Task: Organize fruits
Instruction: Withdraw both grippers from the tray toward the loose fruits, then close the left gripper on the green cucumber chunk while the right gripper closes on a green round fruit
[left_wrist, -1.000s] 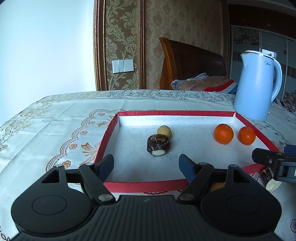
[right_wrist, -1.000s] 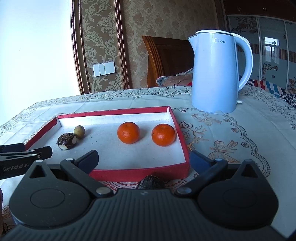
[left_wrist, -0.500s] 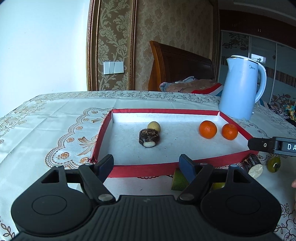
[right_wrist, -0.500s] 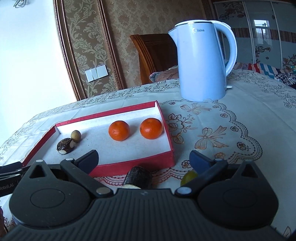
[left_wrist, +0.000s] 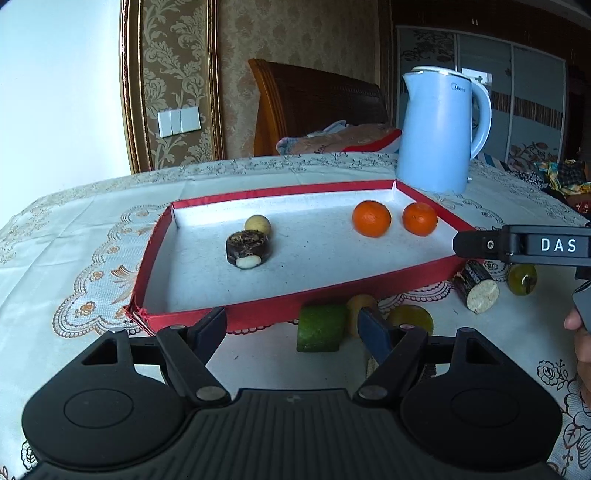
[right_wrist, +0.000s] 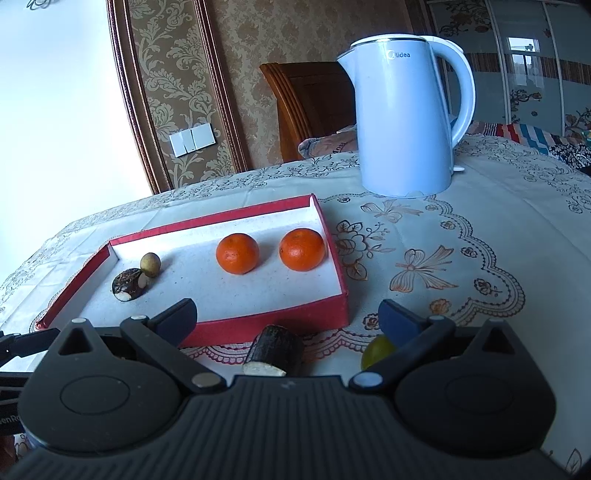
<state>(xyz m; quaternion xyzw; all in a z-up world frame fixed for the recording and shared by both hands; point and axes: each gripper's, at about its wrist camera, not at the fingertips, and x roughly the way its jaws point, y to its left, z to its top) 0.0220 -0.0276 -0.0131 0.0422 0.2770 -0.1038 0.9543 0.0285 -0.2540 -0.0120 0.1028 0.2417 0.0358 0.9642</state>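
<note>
I see a cream embroidered tablecloth (right_wrist: 480, 229) under a red tray (left_wrist: 295, 301) holding two oranges (left_wrist: 371, 218), with a blue kettle (right_wrist: 406, 118) behind. Damask wallpaper (left_wrist: 295, 33) and a wooden headboard (left_wrist: 317, 107) back the room. My left gripper (left_wrist: 295, 325) and right gripper (right_wrist: 286, 317) gape, empty.

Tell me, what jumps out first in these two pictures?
The red tray in the middle of the lace-clothed table, holding two bright oranges near its right end and a dark cut piece with a small yellowish fruit toward its left. Behind its right corner stands a tall pale-blue kettle. Nearer the camera, more pieces lie outside the tray, including a green chunk, just ahead of the open left tongs.
</note>
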